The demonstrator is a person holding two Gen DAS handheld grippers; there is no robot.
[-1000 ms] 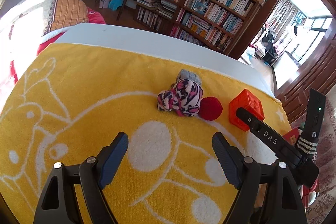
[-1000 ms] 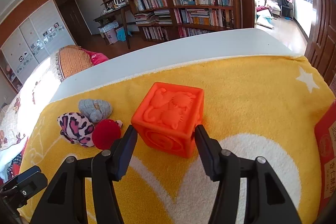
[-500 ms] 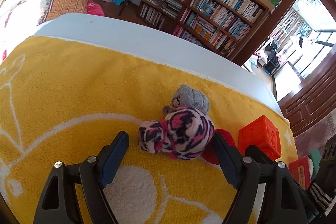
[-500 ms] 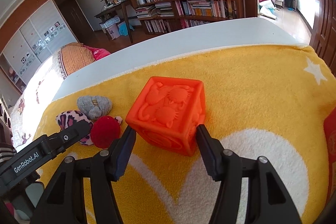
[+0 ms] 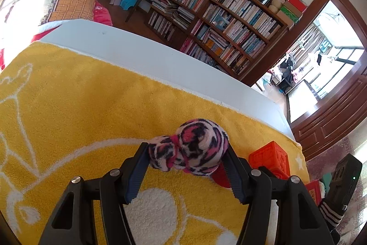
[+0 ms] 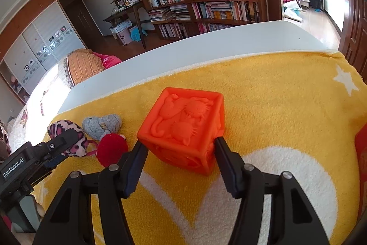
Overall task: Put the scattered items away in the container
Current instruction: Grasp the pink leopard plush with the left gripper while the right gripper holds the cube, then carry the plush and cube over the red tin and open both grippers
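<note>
**Both grippers on toys, container barely in view**

The left gripper (image 5: 187,159) straddles the pink leopard-print plush (image 5: 192,150) on the yellow towel (image 5: 91,107). Its jaws are closing, with the plush between them and the pads already touching its sides – a grip that looks just formed rather than settled. The tool tilts steeply down toward the towel, so the soft bundle sits high between the fingertips, near 12 o'clock of the wrist view. That slant probably lets the fingers come in on both flanks without dragging the cloth.

The right gripper (image 6: 181,150) is clamped on the orange rubber cube (image 6: 183,130), one pad against each lower side face. The cube looks tipped, its near bottom corner apparently clear of the towel, which suggests it is being carried and not merely touched. This tool also leans downward and forward.

Loose things remain: a grey knitted piece (image 6: 102,125) and a red pompom (image 6: 112,148) lie touching each other at about 9 o'clock from the cube, with the plush just beyond them at the left gripper's tip.

A red edge (image 6: 362,153) shows at 3 o'clock of the right view – maybe the container, though too little is visible to say. Each hand takes one item, likely so both can be dropped in together; the plush may squash and slip if the squeeze is shallow
</note>
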